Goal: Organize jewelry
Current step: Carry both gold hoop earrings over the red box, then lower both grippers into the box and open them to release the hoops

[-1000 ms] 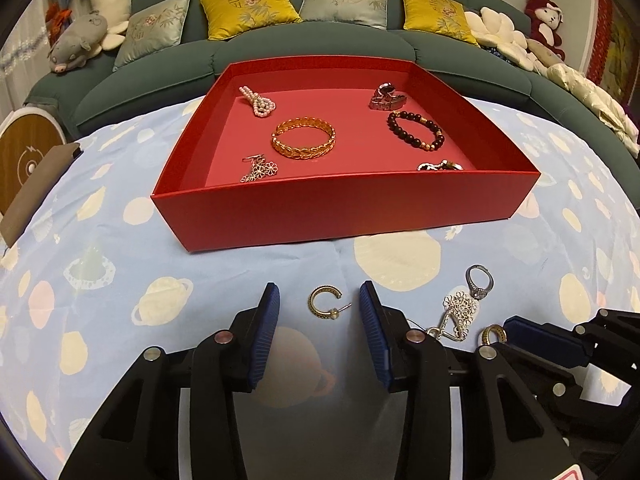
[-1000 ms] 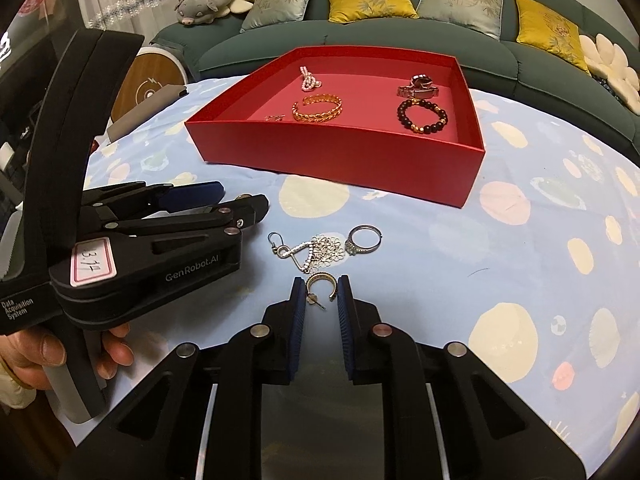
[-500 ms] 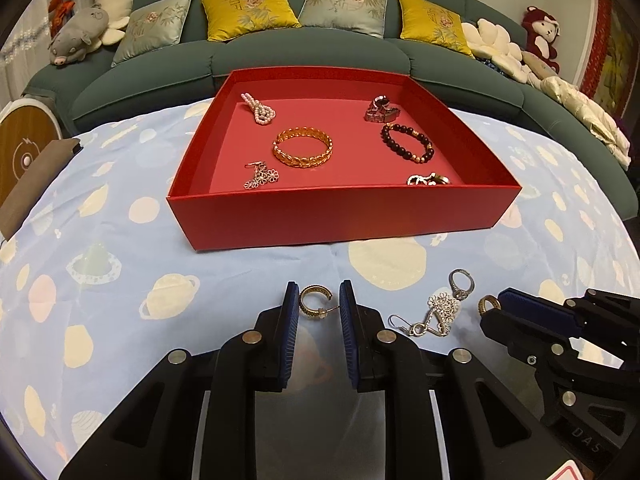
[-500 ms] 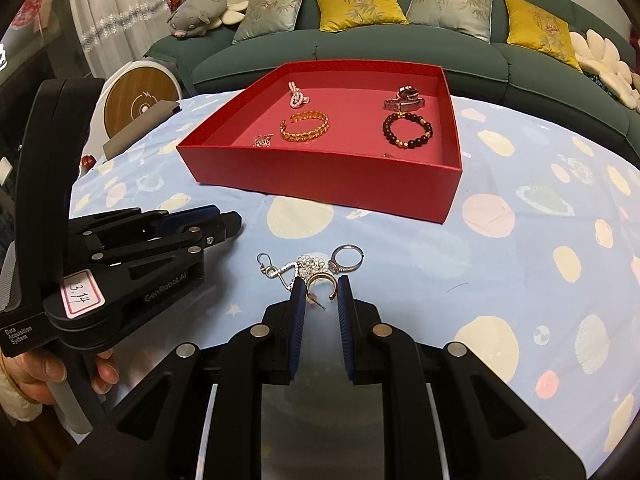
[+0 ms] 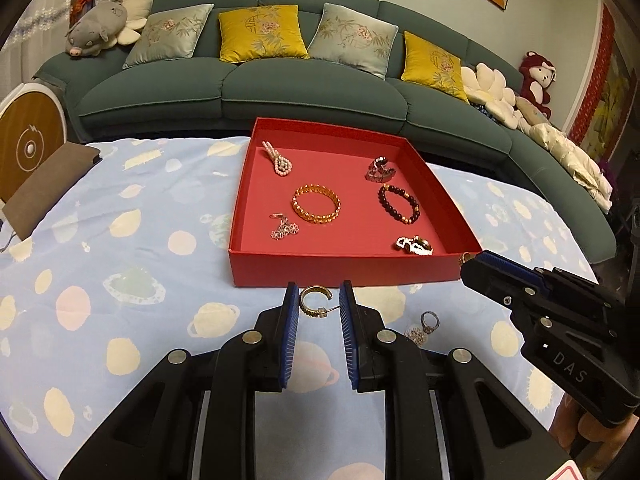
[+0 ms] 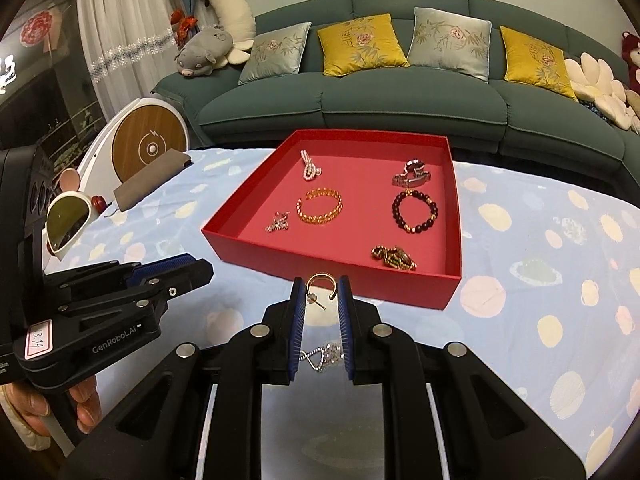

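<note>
Now each gripper pinched one gold hoop earring; they probably needed gentle lowering into the red tray.

White lettering reading "GenRobot.AI" is showing along the side of the left gripper, and a pink tag on its body is showing handwritten figures, possibly "3.14". The right gripper is displaying the letters "DAS".
</note>
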`<action>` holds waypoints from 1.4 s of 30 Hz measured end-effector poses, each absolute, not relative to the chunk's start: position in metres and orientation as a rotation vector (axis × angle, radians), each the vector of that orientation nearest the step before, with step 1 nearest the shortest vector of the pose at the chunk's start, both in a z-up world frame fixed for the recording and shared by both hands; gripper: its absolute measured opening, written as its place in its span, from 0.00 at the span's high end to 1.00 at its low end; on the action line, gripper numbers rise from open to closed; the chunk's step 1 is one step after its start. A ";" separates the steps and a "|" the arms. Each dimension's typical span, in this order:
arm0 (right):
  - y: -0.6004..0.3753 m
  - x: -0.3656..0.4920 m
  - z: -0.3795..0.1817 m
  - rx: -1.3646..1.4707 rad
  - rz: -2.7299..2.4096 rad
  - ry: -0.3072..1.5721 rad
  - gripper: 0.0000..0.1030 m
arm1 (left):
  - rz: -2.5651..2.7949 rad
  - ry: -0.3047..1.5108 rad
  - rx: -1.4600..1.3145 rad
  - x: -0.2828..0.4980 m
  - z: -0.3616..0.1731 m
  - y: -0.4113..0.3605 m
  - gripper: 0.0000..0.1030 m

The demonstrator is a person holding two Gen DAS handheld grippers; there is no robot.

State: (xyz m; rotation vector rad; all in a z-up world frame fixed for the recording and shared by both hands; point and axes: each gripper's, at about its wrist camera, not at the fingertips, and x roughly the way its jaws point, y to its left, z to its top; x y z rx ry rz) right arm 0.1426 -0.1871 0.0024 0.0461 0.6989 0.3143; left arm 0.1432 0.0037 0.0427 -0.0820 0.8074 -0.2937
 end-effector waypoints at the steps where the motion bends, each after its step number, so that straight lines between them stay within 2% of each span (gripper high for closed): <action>1: -0.187 0.145 0.007 0.049 0.309 0.687 0.85 | -0.293 0.799 -0.089 0.145 0.047 0.005 0.83; 14: -0.207 0.184 0.046 0.121 0.219 0.574 0.85 | -0.284 0.707 -0.097 0.184 0.088 0.008 0.83; 26: -0.216 0.233 0.007 0.088 0.153 0.679 0.85 | -0.219 0.800 -0.051 0.235 0.045 0.005 0.83; 42: -0.223 0.248 -0.011 0.094 0.134 0.726 0.85 | -0.206 0.832 -0.051 0.241 0.036 0.004 0.81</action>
